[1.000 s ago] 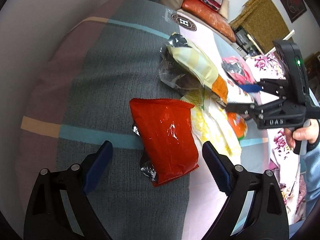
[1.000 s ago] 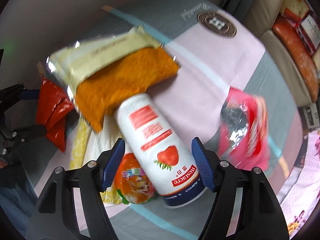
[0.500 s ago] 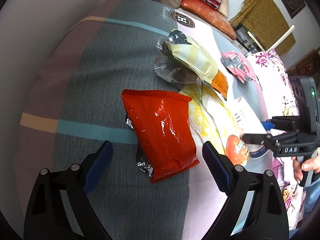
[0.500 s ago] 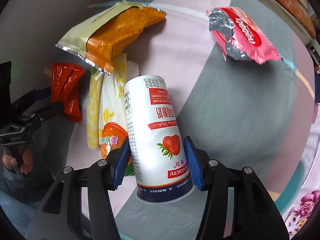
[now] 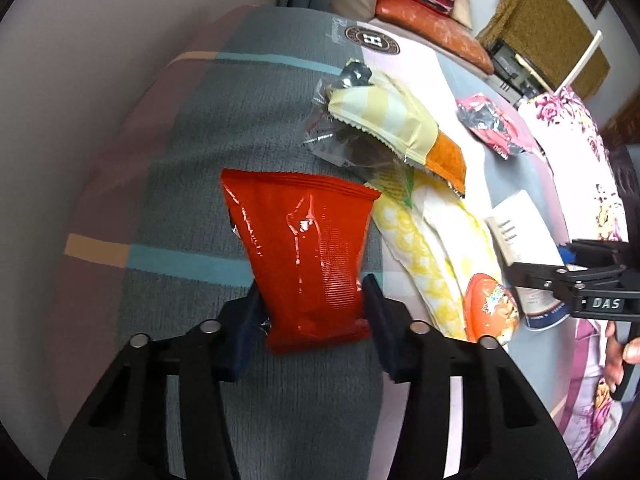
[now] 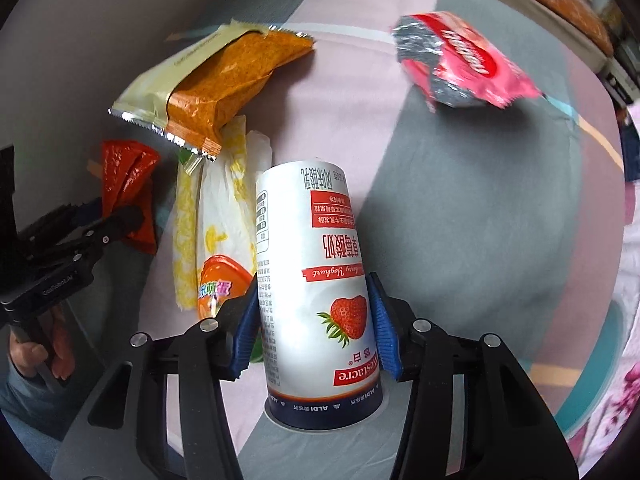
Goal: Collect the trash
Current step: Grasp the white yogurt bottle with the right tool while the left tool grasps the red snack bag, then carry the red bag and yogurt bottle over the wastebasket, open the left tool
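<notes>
On a bed covered by a striped blanket, the left claw is pinched on the lower end of a glossy red snack wrapper, and the right claw is clamped around the lower body of a white strawberry yoghurt cup. The wrapper looks light, crinkly and slippery, best pinched across its flat seam. The cup looks thin-walled and probably empty, so a gentle mid-body squeeze suits it.

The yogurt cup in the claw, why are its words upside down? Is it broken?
The yogurt cup looks whole, just flipped: its strawberry and lettering read upside down while the right gripper pinches it. What looks damaged is the pink wrapper, torn open and crumpled.
</notes>
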`<action>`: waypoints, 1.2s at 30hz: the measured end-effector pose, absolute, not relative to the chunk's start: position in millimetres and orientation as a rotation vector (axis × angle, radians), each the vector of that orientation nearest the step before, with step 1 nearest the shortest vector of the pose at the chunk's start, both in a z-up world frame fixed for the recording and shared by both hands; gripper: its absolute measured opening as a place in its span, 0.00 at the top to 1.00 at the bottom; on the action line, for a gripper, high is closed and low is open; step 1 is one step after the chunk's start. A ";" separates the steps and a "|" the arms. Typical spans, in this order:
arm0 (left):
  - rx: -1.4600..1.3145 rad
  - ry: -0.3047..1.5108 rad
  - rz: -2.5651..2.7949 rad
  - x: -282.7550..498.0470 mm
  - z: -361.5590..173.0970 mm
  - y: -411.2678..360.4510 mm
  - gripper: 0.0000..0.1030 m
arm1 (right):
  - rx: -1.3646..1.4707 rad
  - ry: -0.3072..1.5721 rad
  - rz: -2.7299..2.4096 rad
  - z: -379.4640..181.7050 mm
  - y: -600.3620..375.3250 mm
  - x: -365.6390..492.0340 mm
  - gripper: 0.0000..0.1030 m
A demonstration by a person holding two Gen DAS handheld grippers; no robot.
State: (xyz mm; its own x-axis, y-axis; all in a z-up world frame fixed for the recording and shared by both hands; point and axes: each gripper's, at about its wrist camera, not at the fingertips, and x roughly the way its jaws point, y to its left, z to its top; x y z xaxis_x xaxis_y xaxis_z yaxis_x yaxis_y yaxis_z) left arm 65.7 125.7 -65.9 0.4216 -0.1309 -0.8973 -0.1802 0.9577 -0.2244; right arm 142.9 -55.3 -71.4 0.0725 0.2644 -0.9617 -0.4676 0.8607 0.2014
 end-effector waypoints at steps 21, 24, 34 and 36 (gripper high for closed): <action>-0.219 1.076 -0.218 55.2 -13.6 15.2 0.56 | 0.189 1.201 0.502 -4.2 -181.6 104.8 0.54; -0.183 1.072 -0.258 61.8 -8.5 -11.0 0.56 | 0.235 1.167 0.477 3.0 -203.4 101.1 0.54; -0.033 1.074 -0.393 84.9 -1.3 -108.2 0.56 | 0.375 1.049 0.386 24.9 -291.7 83.2 0.54; -0.005 1.077 -0.422 87.8 -0.9 -128.6 0.56 | 0.409 1.025 0.361 26.4 -311.2 79.7 0.54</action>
